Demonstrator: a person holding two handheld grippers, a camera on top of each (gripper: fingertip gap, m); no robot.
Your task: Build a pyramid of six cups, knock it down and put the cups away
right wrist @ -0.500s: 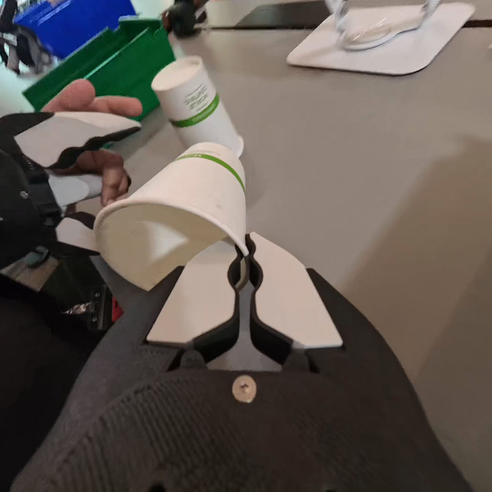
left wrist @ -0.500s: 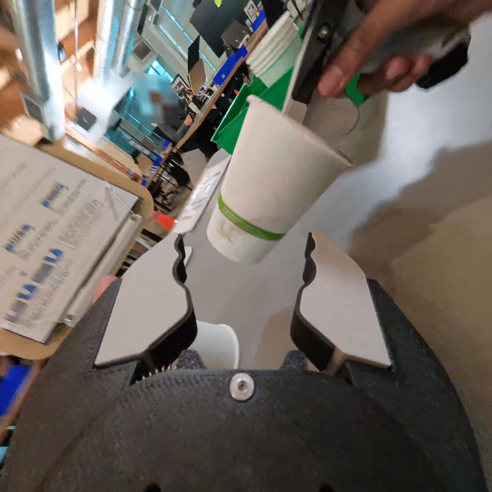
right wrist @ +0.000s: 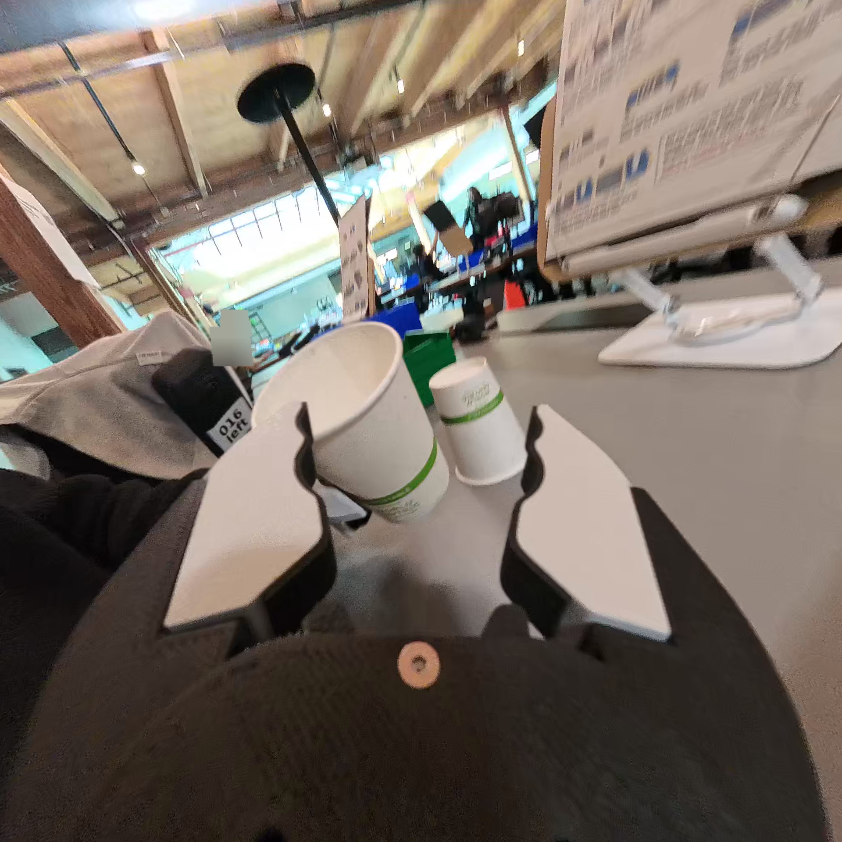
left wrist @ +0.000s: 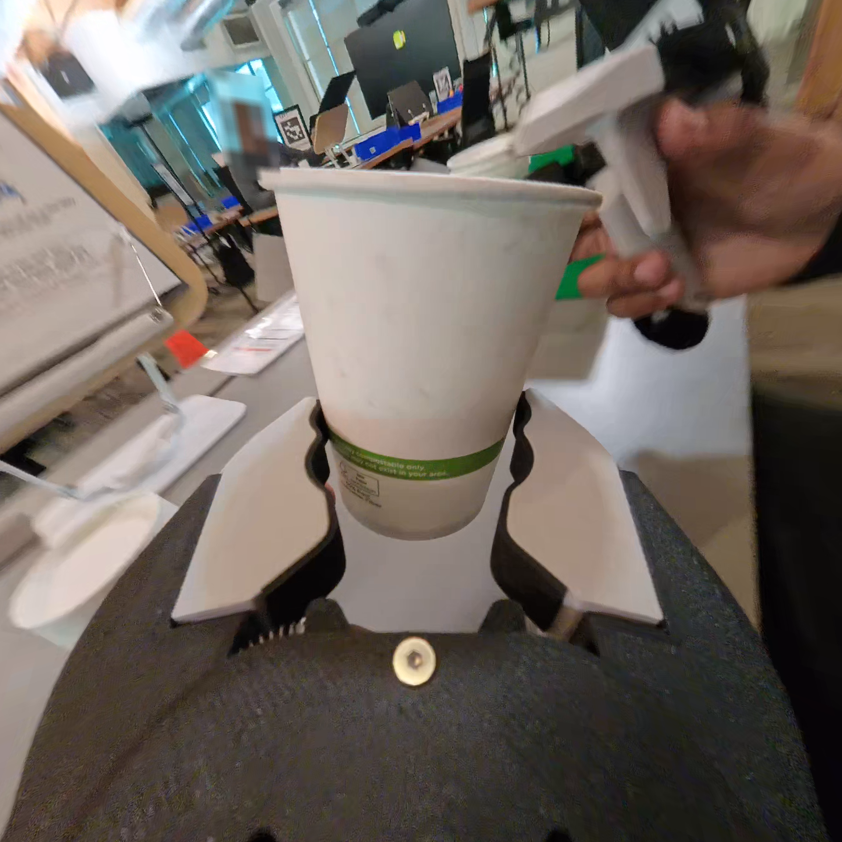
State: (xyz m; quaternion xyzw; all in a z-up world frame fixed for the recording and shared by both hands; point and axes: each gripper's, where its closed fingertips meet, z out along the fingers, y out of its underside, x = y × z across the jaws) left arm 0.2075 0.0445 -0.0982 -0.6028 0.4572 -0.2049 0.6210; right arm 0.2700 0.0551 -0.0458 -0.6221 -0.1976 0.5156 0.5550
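The left gripper (left wrist: 417,460) clamps the lower body of a white paper cup (left wrist: 426,337), mouth up, clear of the grey table (right wrist: 683,455). The right gripper (right wrist: 419,460) stands wide and empty; beyond its fingertips an upside-down paper cup (right wrist: 478,423) rests on the table

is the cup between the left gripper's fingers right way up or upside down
Right way up, slightly tilted: the paper cup has its open rim on top and its base down between the left gripper fingers.
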